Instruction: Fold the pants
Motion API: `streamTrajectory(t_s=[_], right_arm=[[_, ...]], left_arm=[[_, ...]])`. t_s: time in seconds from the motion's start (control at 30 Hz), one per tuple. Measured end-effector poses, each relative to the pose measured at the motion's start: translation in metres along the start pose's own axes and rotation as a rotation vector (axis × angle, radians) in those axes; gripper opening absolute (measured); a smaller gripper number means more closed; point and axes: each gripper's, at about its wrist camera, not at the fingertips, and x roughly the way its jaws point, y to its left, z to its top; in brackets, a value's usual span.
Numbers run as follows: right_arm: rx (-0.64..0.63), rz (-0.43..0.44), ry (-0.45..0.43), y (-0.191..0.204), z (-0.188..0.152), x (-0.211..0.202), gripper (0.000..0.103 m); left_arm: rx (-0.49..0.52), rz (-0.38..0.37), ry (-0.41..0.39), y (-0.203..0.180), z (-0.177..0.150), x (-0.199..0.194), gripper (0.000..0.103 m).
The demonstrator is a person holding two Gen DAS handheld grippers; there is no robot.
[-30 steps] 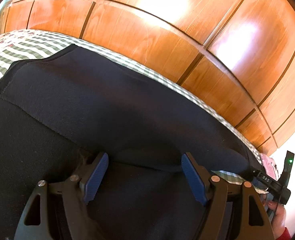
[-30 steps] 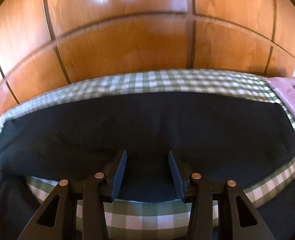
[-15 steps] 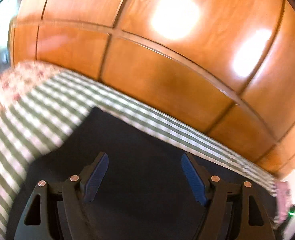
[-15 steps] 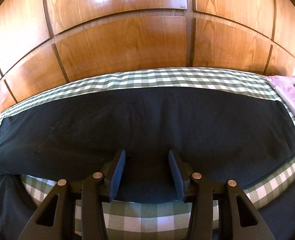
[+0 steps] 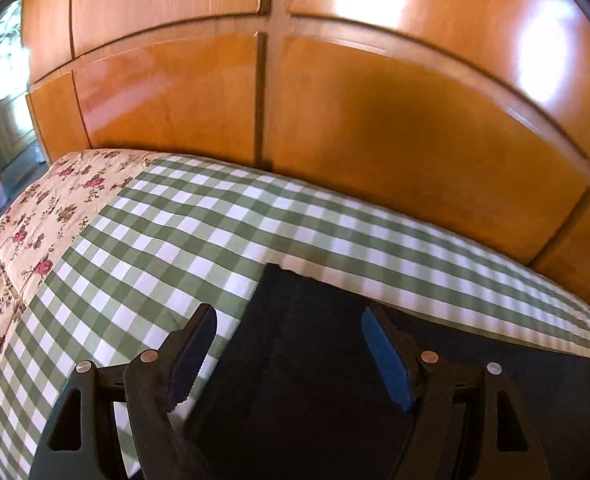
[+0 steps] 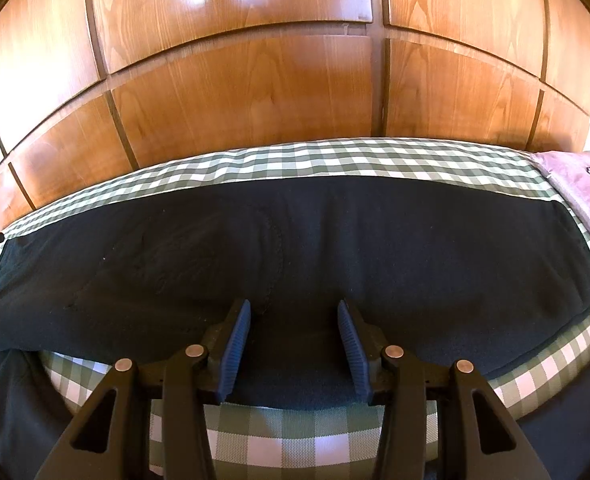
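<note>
Both claws spread — left claw over pants corner.

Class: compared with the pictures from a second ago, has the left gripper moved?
Yes. The left gripper swung left along the dark navy pants, judged against the wooden wall panels; the floral quilt now fills the left.

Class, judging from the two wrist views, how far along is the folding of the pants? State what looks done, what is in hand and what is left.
Done: the dark pants lie as one long flat band across the checked sheet. In hand: nothing is gripped; the right tongs stand open at the band's near edge, and the left tongs open over a corner. Left: the crosswise folds to shorten the band.
</note>
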Motion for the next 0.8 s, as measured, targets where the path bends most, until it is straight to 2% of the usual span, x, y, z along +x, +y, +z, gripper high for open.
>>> streamTrajectory(t_s=[0.13,0.27,0.37,0.4,0.43,0.6,0.8], right_arm=[[0.003,0.0,-0.004,0.0,0.0,0.0,0.047],[0.0,-0.005,-0.005,0.001,0.0,0.0,0.047],[0.0,-0.008,-0.007,0.002,0.0,0.0,0.047],[-0.001,-0.009,-0.007,0.002,0.001,0.0,0.047],[-0.003,-0.01,-0.007,0.002,0.001,0.0,0.047],[-0.008,-0.013,-0.009,0.002,0.001,0.0,0.047],[-0.014,-0.015,-0.013,0.001,0.002,0.0,0.047]], left_arm=[[0.022,-0.017,0.032,-0.002,-0.008,0.02,0.074],[0.011,-0.04,0.007,0.0,-0.012,0.019,0.071],[0.042,-0.049,-0.012,-0.006,-0.014,0.017,0.049],[0.057,-0.058,-0.019,-0.009,-0.014,0.017,0.037],[0.075,-0.063,-0.026,-0.013,-0.015,0.017,0.029],[0.118,-0.04,-0.058,-0.023,-0.018,0.01,0.019],[0.175,0.056,-0.164,-0.035,-0.026,-0.01,0.018]])
